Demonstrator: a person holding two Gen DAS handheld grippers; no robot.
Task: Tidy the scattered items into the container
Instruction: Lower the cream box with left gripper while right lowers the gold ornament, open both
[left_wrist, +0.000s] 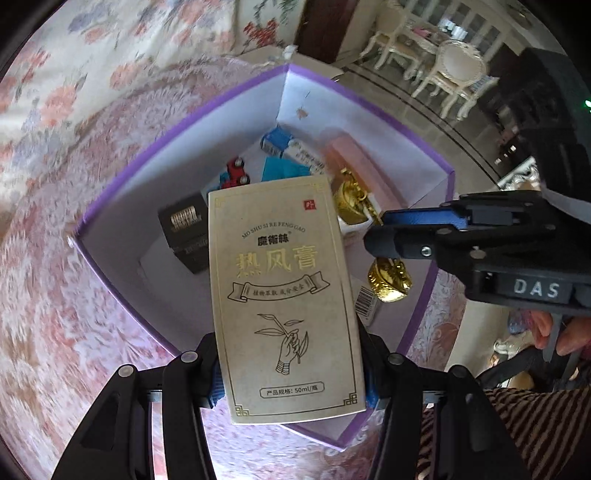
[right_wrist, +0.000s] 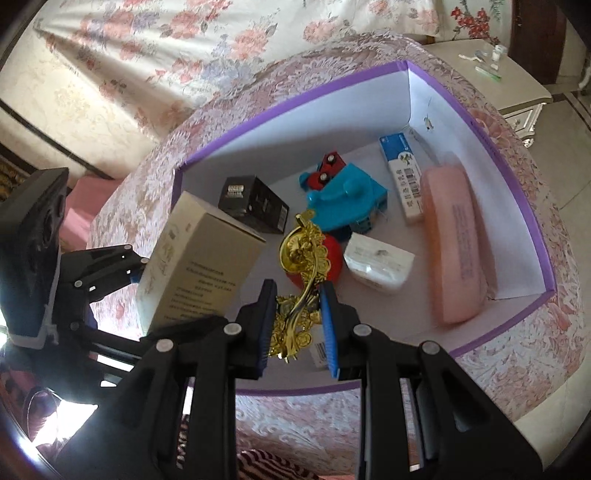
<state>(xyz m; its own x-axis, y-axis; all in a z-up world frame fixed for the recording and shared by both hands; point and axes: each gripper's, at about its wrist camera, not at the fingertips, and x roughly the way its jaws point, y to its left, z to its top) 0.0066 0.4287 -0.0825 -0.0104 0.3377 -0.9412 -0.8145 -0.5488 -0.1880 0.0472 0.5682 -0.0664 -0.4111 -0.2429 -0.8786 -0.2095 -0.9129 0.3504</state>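
Left gripper (left_wrist: 291, 369) clamped on a beige carton (left_wrist: 286, 295) – held upright over the purple box (left_wrist: 177, 125), label facing the camera. Right gripper (right_wrist: 297, 325) closed tight on a gold ornament (right_wrist: 301, 266), which sticks out past its fingertips above the box floor. Inside the box, ahead of the right gripper: red round thing (right_wrist: 332, 254) just behind the ornament, white packet (right_wrist: 378, 264), pink case (right_wrist: 454, 240) along the far-right wall, blue toy (right_wrist: 343, 195), black box (right_wrist: 255, 203), blue-white carton (right_wrist: 402, 173) – all lying loose on the floor of the box
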